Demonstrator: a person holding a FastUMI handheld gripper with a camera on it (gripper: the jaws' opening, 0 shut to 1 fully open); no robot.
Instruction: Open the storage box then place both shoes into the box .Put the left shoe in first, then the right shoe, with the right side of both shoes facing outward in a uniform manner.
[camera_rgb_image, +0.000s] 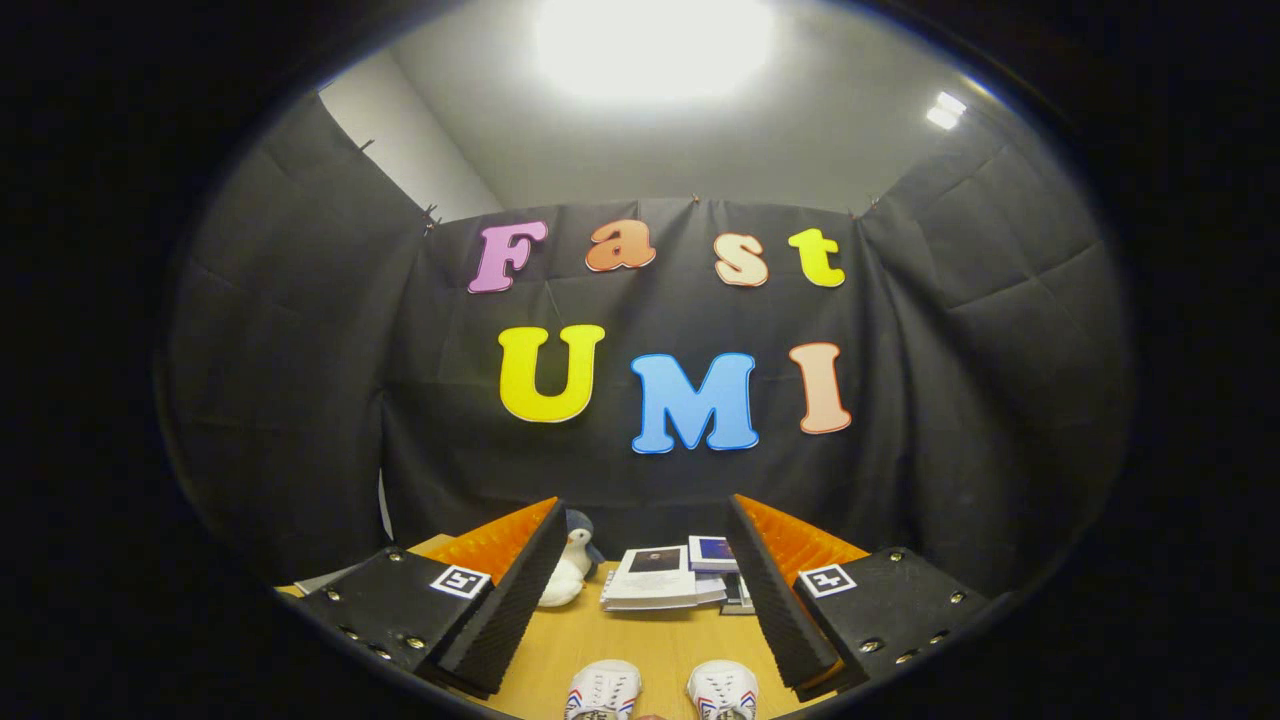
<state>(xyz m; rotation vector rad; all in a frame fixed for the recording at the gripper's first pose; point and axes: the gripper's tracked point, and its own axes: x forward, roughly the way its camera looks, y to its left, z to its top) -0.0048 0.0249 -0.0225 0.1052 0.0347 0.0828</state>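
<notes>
Fingers (645, 590) are held wide apart with nothing gripped. Between them, at the near edge of the surface (650, 640), two white shoes (662, 690) are seen side by side; a stack of booklets (660, 577) and a toy penguin (570, 570) lie beyond.

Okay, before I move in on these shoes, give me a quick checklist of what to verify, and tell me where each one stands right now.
1. Fingers free: ok. The gripper is open, with nothing between its fingers.
2. Both shoes in view: ok. One shoe and the other shoe lie side by side on the table, between the fingers.
3. Which is the left shoe: cannot tell, as just the toes show.
4. Storage box open: cannot tell.
5. Clutter clear of the shoes: ok. The toy penguin and the booklets sit beyond them.
</notes>
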